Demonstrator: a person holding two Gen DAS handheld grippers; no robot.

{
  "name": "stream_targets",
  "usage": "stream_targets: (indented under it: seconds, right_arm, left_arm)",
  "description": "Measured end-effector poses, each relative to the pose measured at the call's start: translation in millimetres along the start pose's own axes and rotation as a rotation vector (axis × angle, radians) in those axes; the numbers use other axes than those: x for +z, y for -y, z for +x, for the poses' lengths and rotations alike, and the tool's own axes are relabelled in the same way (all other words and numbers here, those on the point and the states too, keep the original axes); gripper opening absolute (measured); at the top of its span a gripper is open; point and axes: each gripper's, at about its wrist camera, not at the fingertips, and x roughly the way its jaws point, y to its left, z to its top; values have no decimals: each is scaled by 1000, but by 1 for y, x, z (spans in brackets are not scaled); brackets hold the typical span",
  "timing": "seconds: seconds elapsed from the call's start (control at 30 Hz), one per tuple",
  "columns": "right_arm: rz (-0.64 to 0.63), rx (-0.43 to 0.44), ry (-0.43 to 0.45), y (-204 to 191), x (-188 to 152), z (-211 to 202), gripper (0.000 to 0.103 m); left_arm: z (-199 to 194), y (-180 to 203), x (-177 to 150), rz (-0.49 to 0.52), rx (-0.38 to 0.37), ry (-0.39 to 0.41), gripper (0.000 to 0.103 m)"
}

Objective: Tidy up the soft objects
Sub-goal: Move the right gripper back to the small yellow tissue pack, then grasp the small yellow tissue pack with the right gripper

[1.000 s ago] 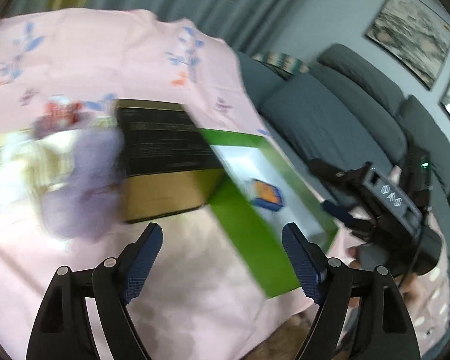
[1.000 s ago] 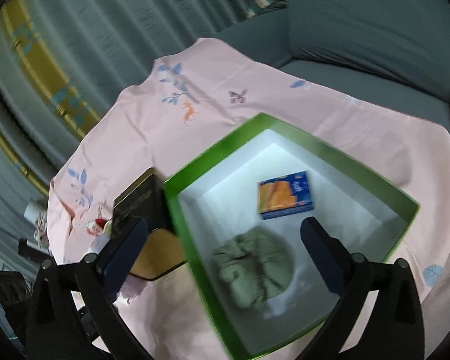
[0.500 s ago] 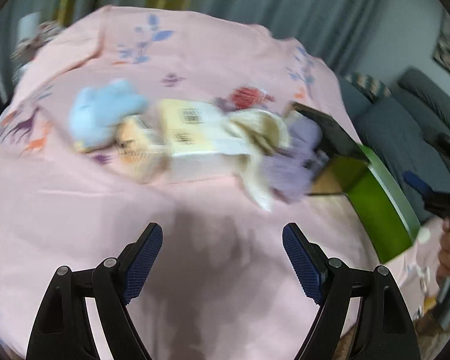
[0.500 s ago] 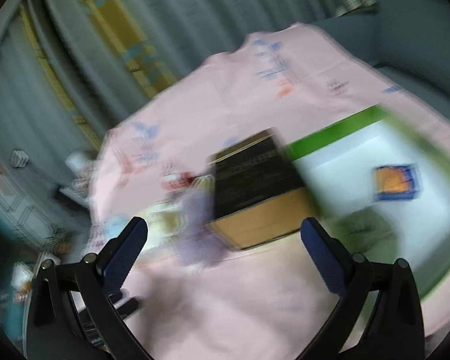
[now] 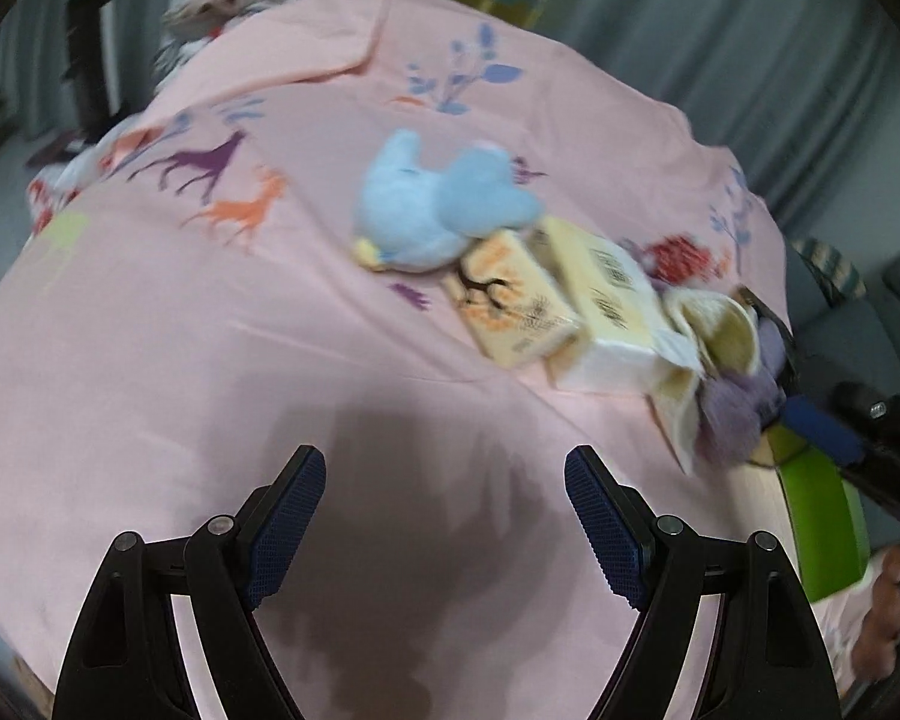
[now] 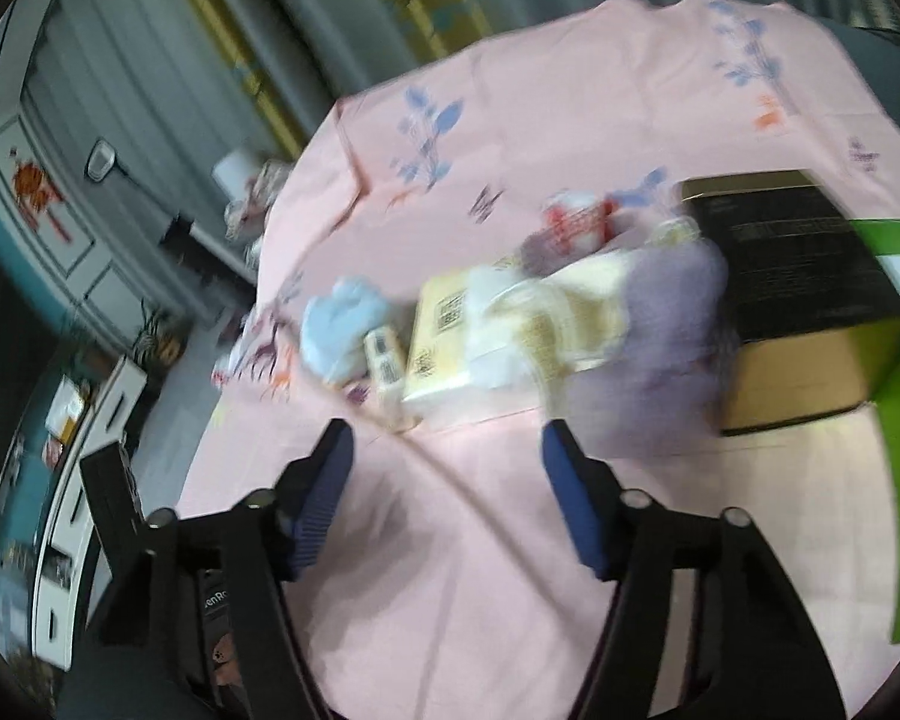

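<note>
My left gripper (image 5: pixel 444 516) stands wide open and empty above bare pink cloth (image 5: pixel 210 360). My right gripper (image 6: pixel 444 486) is also empty; its jaws are closing with nothing between them.

The soft items lie in a row ahead of both grippers. In the left wrist view the row runs from upper centre down to the right: blue plush (image 5: pixel 432 210), two tissue packs (image 5: pixel 594 306), cream item, then purple plush (image 5: pixel 738 402) beside the green box (image 5: pixel 822 522). The purple plush (image 6: pixel 666 336) lies just beyond my right gripper's right-hand finger, so I judge the right hand nearer to it; the blue plush suits the left
</note>
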Motion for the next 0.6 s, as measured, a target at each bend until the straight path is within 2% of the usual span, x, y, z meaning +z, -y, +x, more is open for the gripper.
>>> stream_targets:
  seconds: [0.17, 0.27, 0.37, 0.47, 0.6]
  right_arm:
    - [-117, -9, -135, -46, 27, 56, 54]
    - [-172, -65, -209, -65, 47, 92, 54]
    - [-186, -98, -259, -73, 62, 120, 54]
    - [-216, -122, -284, -80, 70, 141, 53]
    - [-246, -176, -307, -82, 72, 161, 51]
  left_arm:
    - [-6, -17, 6, -49, 55, 31, 83]
    - [-6, -21, 9, -61, 107, 45, 83]
    - [-5, -25, 12, -66, 108, 42, 83]
    - [-4, -27, 14, -80, 78, 29, 83]
    - [-5, -27, 14, -86, 49, 22, 83]
